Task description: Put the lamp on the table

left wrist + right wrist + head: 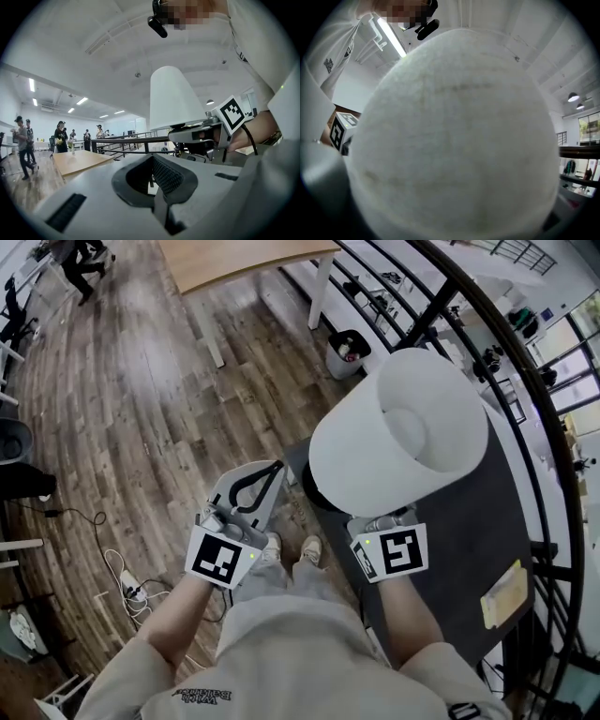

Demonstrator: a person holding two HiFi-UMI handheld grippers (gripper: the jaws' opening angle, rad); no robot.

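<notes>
Underfoot runs a brown wood-plank floor (141,390) in a large hall with a white ceiling, edged on the right by a black metal railing (448,298). Just inside that railing lies a dark grey tabletop (469,521) with a flat yellow piece (506,592) near its close edge. Farther off stands a pale wooden tabletop (239,261) on white legs, with a grey bin (349,354) beside it. A white power strip (129,589) with loose cables lies on the floor at the left. The left gripper view shows several people (23,140) standing at the far end.

The lamp (398,432), with its white tapered fabric shade, hangs over the near left corner of the dark grey tabletop. The right gripper (382,523) grasps it below the shade. The shade fills that gripper's own view and hides the pads, and I cannot tell whether the lamp's base touches the surface. The left gripper (255,486) is clenched on nothing, over the floor just left of the lamp.
</notes>
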